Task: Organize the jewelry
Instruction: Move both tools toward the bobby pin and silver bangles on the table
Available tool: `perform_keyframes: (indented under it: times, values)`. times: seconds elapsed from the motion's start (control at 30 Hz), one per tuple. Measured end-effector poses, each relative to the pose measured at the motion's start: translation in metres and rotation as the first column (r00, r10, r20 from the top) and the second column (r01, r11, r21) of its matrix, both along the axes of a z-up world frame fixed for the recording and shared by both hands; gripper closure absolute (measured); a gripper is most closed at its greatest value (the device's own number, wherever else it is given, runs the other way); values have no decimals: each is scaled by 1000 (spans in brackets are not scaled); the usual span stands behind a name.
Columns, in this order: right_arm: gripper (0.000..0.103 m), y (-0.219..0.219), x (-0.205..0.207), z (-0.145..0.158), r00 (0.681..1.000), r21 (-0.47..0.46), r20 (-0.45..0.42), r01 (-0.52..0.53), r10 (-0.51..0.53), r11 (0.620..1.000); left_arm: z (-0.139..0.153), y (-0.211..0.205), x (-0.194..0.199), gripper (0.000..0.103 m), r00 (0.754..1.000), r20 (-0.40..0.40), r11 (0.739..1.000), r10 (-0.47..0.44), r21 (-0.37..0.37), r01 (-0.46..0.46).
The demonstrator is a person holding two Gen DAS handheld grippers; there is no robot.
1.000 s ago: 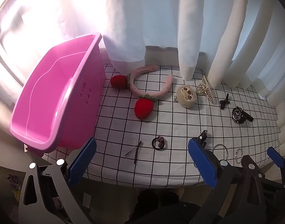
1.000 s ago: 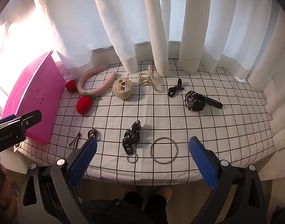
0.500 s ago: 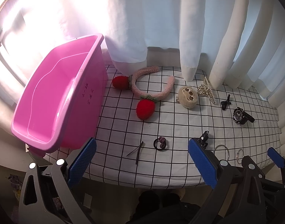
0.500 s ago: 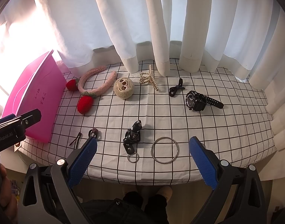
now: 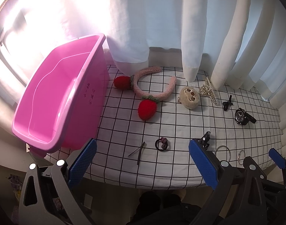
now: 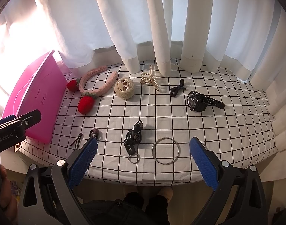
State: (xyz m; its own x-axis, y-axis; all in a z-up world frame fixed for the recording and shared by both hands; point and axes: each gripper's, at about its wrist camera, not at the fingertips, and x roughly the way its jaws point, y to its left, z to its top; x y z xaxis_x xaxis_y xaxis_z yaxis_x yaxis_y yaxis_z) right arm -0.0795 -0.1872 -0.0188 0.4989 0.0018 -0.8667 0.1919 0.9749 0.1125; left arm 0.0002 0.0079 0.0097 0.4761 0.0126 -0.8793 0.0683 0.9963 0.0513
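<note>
While parted, right gripper (image 6: 143, 156) frames bangle (image 6: 165, 150).

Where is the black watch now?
The black watch lies far right on the checked cloth in both views, right of the black hair tie.

Left gripper (image 5: 142, 161): two grey plastic arms with cut-out slots, each tipped by a blue pad with a fine ribbed texture.
Left gripper screws: round silver fasteners on the grey arms near the pad bases.
Left gripper side: seen from the right wrist view as a black housing (image 6: 13, 129) with white "GenRobot.AI" lettering and a small screw.
Right gripper (image 6: 143, 161): same build, grey slotted arms, blue ribbed pads, silver round fasteners.
Left hand (image 6: 6, 193): bare skin, fingers wrapped on a dark handle.
Clothing: dark trousers and light footwear below the table edge.
</note>
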Motion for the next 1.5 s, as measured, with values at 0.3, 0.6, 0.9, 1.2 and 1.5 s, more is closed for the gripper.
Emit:
perform_keyframes:
  times: [0.3, 0.6, 0.9, 1.2, 1.5]
  values:
    - [9, 0, 0, 0, 1000, 2, 0, 1, -1, 1000, 0, 1, 0, 6, 1000, 0, 1000, -2, 1, 2]
    - [9, -2, -1, 0, 1000, 11, 0, 10, -10, 1000, 0, 1, -2, 6, 1000, 0, 1000, -1, 5, 1]
    - [9, -11, -6, -10, 999, 19, -10, 52, -51, 998, -17, 0, -2, 6, 999, -33, 999, -22, 24, 23]
    - [9, -25, -22, -50, 995, 49, -31, 98, -97, 994, -60, 4, -2, 6, 994, -74, 997, -75, 15, 77]
    - [9, -34, -35, -101, 987, 57, -66, 151, -147, 987, -114, 19, -1, 6, 988, -108, 994, -108, -47, 103]
